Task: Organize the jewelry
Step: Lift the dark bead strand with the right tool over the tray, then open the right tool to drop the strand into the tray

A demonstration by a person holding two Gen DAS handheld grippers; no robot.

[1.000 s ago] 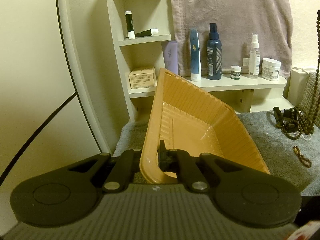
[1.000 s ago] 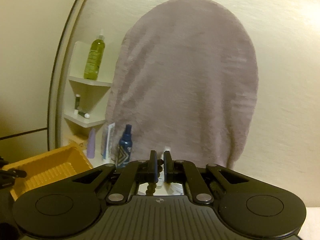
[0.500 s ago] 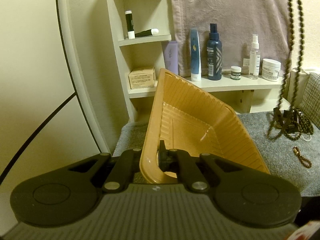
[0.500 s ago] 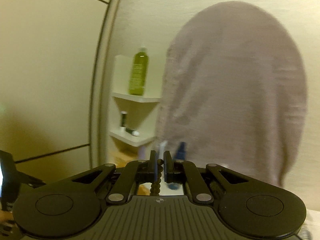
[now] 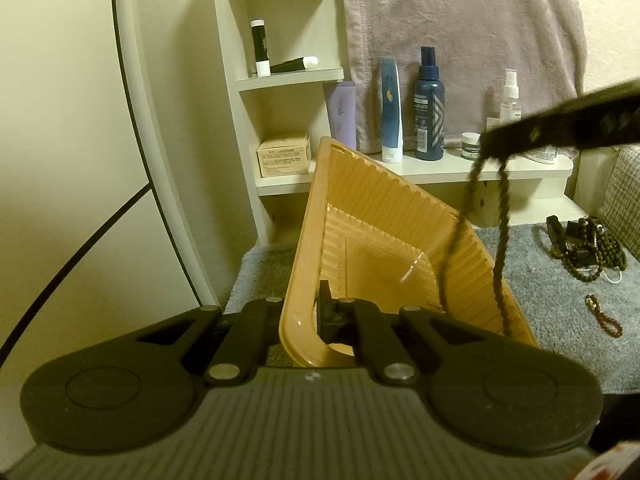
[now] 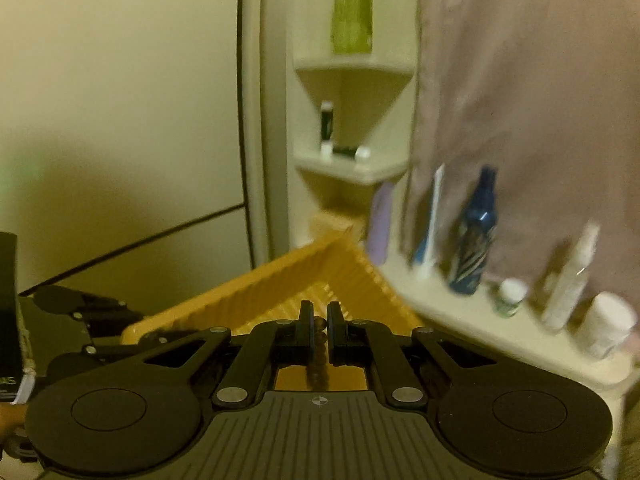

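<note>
The left gripper (image 5: 316, 316) is clamped on the near rim of the orange tray (image 5: 384, 216), which is tipped up off the grey mat (image 5: 560, 280) with its long axis running away toward the white shelf (image 5: 440, 168). The right gripper (image 6: 319, 322) pinches a beaded necklace (image 5: 500, 248) at its top; the strand hangs straight down as a long loop over the tray's right wall, its lower end inside or against that wall. More jewelry (image 5: 580, 248) lies heaped near the mat's right edge.
</note>
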